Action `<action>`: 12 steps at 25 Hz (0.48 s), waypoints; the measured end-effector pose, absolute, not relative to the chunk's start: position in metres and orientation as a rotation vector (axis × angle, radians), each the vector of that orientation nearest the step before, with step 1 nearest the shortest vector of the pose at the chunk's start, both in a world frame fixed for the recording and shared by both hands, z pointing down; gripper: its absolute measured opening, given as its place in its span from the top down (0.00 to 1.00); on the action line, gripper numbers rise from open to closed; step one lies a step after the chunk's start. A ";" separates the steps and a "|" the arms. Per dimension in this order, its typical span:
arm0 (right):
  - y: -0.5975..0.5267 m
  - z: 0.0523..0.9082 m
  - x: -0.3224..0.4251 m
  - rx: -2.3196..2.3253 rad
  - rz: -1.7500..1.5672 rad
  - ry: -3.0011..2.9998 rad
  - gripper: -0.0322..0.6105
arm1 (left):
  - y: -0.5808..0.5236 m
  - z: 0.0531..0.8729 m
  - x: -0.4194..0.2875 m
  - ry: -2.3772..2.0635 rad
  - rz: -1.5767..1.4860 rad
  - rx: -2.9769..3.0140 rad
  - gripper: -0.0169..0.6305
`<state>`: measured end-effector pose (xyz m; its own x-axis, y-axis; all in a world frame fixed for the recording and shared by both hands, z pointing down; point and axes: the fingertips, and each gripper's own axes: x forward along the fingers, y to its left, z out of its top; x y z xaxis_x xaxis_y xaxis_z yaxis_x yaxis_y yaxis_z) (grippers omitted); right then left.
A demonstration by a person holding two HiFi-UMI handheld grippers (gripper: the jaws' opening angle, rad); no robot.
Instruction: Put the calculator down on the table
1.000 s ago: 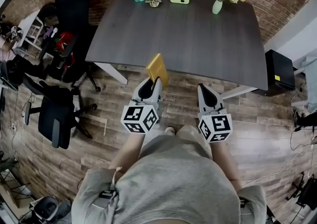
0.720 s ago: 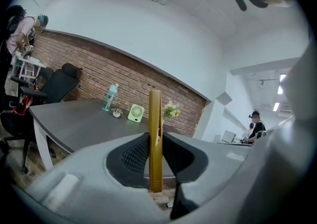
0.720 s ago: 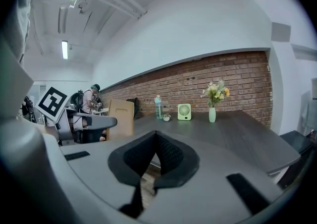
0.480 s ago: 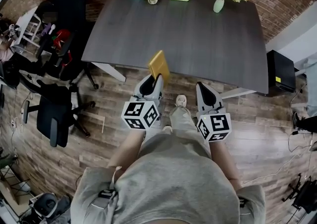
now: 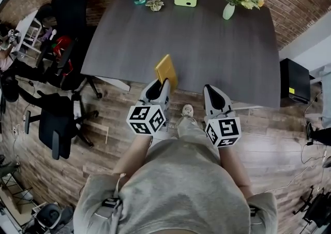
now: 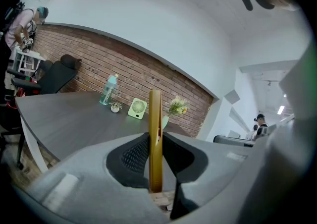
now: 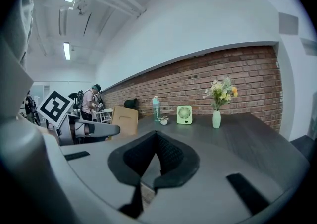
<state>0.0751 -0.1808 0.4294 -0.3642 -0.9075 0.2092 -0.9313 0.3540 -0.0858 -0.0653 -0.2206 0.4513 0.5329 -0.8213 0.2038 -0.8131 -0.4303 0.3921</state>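
In the head view, a thin, flat yellow calculator (image 5: pixel 166 71) is seen standing on edge in the left gripper (image 5: pixel 164 86), at the near edge of the dark, wood-grained table (image 5: pixel 207 46). The right gripper (image 5: pixel 209 90) is held alongside. In the left gripper view, the slab is clamped edge-on between ribbed black pads, with the tabletop lying beyond. In the right gripper view, the jaws are pressed together.
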 end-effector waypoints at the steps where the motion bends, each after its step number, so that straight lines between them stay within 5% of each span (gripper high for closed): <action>1: -0.187 0.429 0.078 1.694 0.288 -2.478 0.95 | -0.226 0.452 -0.062 -1.328 -0.021 2.329 0.84; 12: -0.241 0.435 0.094 1.648 0.334 -2.477 0.95 | -0.278 0.467 -0.034 -1.301 0.037 2.292 0.84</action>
<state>0.0940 -0.2413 0.4349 -0.3862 -0.8895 0.2440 -0.9224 0.3725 -0.1022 -0.0337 -0.2780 0.4672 0.5431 -0.7976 0.2626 -0.8114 -0.4179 0.4087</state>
